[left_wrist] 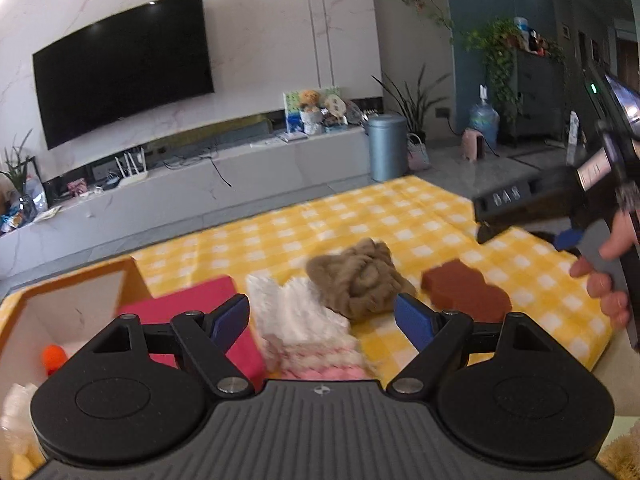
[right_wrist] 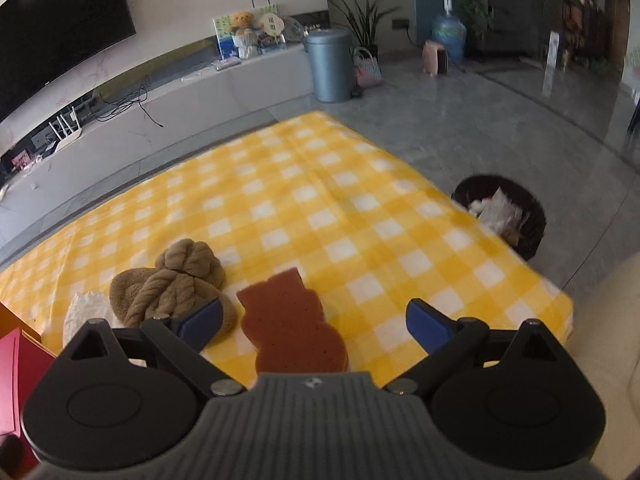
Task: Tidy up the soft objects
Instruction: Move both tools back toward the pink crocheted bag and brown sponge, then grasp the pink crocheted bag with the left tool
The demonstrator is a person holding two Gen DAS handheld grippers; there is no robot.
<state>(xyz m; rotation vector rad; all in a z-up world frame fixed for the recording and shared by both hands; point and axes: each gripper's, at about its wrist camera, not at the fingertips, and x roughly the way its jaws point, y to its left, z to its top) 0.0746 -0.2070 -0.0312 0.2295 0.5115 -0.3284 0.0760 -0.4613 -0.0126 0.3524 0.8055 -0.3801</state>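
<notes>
A: Sorting looks partly done. The box (left_wrist: 24, 312) at the left edge of the checked cloth (right_wrist: 340, 208) already has an orange ball (left_wrist: 54, 358) and some pale soft bits in it, too blurred to name.

B: And what is left out?

A: Four pieces on the worktop. A red pad (left_wrist: 200, 304) just beside the box, a white and pink fluffy cloth (left_wrist: 308, 328) next to it, a brown knitted bundle (right_wrist: 176, 284) touching that cloth, and a brown sponge (right_wrist: 292, 324) lying flat just right of the bundle.

B: So more to go than done?

A: My judgement, yes: all four loose pieces are out of the box, so most of the work remains.

B: Jaws?

A: Left gripper (left_wrist: 322, 322) is spread wide and grasps nothing. It hangs above the fluffy cloth, which shows in the gap between the blue pads; whether a pad touches the fabric I cannot tell. Right gripper (right_wrist: 314, 326) is also wide apart and empty. The sponge sits in its gap, nearer the left pad, with the bundle behind that pad. Contact is not clear there either.

B: Anything else?

A: From the left wrist view, a hand (left_wrist: 604, 276) grips the right tool's handle at the right edge. A dark basket (right_wrist: 516, 216) stands on the floor beyond the worktop's corner.
</notes>
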